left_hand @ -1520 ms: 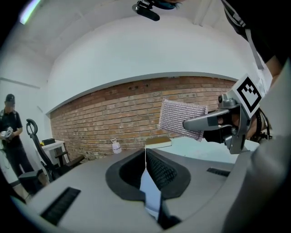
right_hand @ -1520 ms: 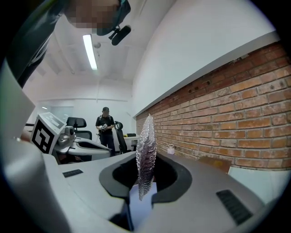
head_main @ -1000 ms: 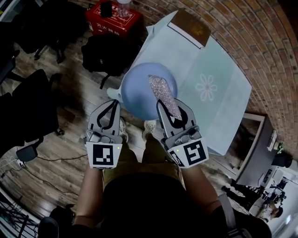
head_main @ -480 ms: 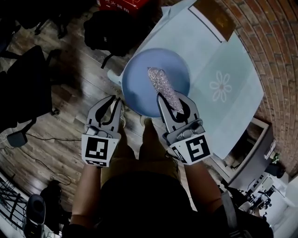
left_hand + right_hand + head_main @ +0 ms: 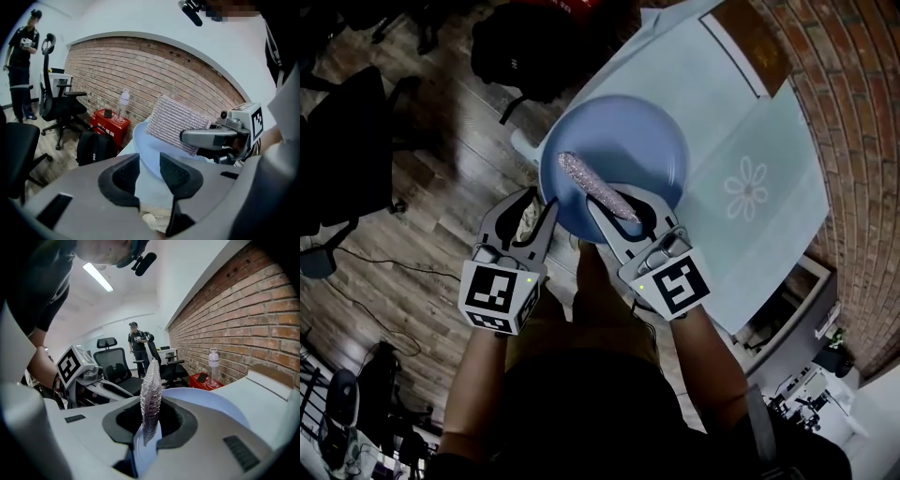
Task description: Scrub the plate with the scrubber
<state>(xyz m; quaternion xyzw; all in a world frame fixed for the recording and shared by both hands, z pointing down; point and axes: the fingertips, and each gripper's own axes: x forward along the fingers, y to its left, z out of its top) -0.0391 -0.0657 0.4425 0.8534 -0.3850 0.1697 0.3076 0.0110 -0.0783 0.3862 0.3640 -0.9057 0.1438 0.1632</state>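
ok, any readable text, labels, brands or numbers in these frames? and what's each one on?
No text reads clearly enough to quote.
Red box: white print on its front, too blurred to read.
Black backpack: small white mark, too small to read.
Bottle: no legible label.
Square markers: black-and-white patterns only, no letters or digits.

Grey left gripper [image 5: 536, 204] and right gripper [image 5: 619, 208]; square-marker cubes [image 5: 499, 298]; dark shirt [image 5: 581, 403].
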